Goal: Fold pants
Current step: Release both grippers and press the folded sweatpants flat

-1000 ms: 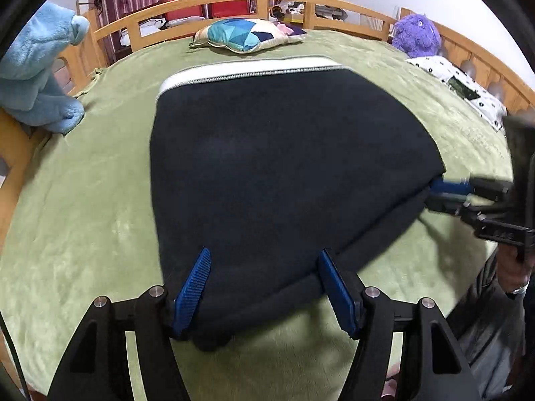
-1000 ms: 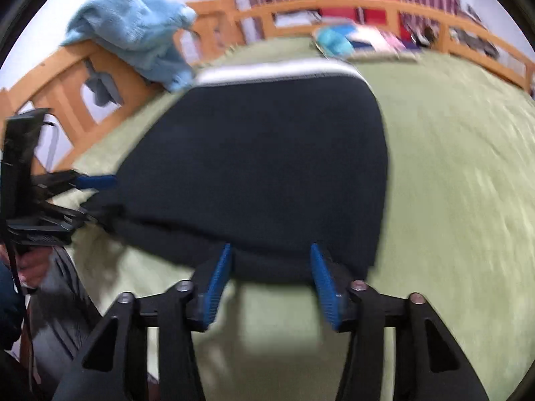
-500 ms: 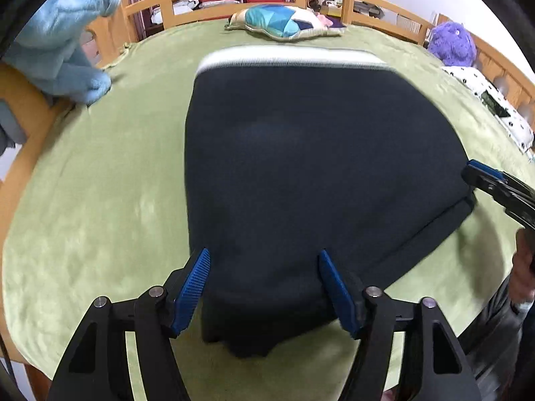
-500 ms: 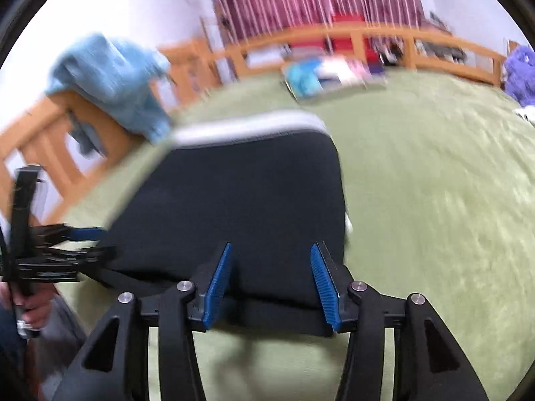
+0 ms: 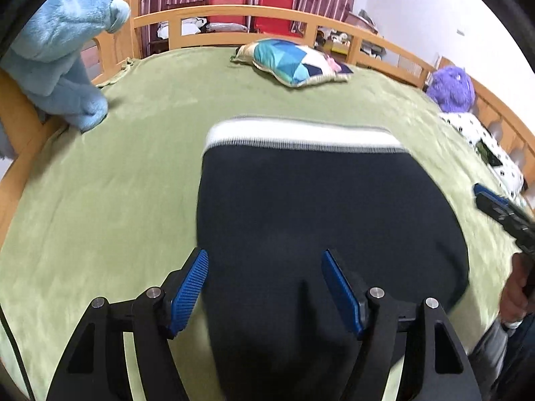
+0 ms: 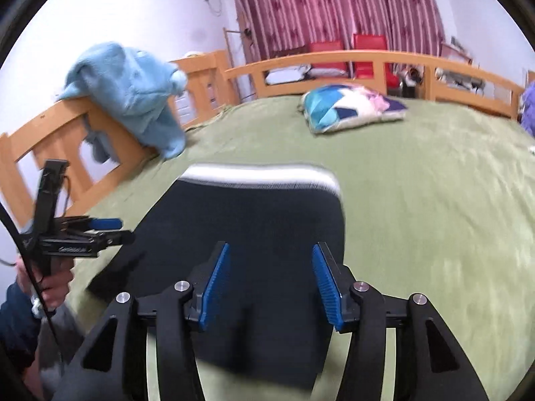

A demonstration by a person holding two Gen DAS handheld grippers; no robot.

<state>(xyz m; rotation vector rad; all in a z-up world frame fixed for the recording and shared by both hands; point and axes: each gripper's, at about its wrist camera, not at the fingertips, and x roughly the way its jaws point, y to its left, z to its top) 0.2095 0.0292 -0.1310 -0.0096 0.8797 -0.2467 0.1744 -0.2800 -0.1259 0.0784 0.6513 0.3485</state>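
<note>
- The dark pants (image 5: pixel 321 220) lie folded flat on the green bed cover (image 5: pixel 100 200), with the white waistband (image 5: pixel 301 133) at the far end; motion blur smears its edges in both views.
- The left gripper (image 5: pixel 264 287) hangs over the near end of the pants with its jaws spread and nothing pinched; whether the pads brush the cloth cannot be told.
- The right gripper (image 6: pixel 271 284) is above the pants too; its jaws are opening, with only cloth seen below the gap and no grip.
- The near hem is hidden behind each gripper's black frame.
- In the left wrist view the right gripper is cut off at the edge.
- A blue blanket (image 6: pixel 133 90) drapes over the wooden rail (image 6: pixel 67 133); a patterned pillow (image 5: pixel 294 63) lies beyond.
</note>
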